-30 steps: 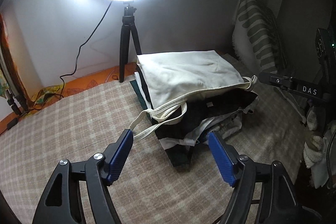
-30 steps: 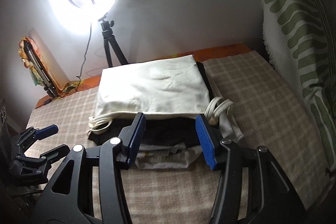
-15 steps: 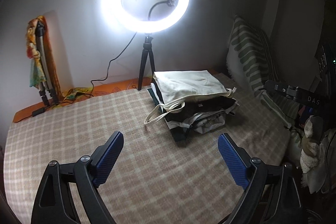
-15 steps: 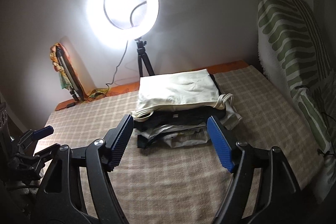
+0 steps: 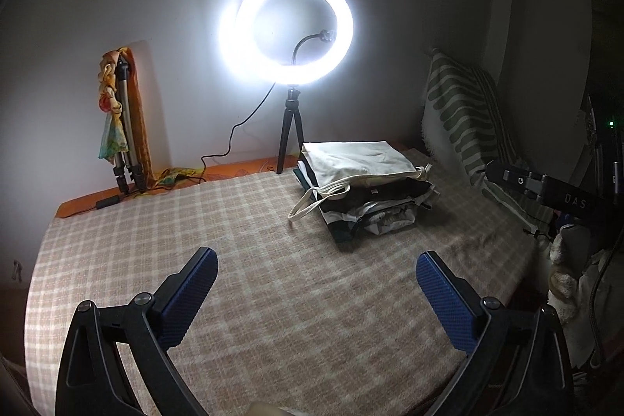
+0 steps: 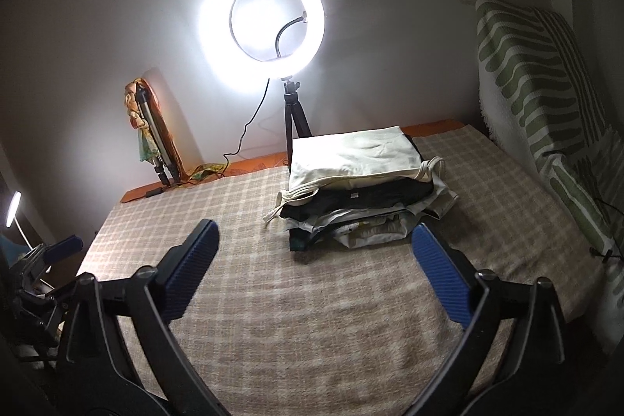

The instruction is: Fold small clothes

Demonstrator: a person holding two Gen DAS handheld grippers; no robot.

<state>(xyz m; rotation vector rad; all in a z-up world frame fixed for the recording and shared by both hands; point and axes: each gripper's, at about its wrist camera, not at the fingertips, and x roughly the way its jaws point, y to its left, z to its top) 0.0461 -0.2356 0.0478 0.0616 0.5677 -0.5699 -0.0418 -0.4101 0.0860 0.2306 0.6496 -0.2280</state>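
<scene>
Nearest: left gripper (image 5: pixel 316 283) and right gripper (image 6: pixel 314 256), jaws opening, spread wide, nothing between them, touching nothing, poised above checked blanket (image 5: pixel 253 299). Beyond, well apart from both: stack (image 6: pixel 362 197) of folded clothes on blanket, toward its far right part; cream tote bag (image 6: pixel 351 154) on top, handles trailing off left edge, black and pale layers beneath, lower edges uneven. Behind stack: lit ring light (image 5: pixel 294 30) on tripod. Right: green-striped pillow (image 6: pixel 546 96) against wall.
</scene>
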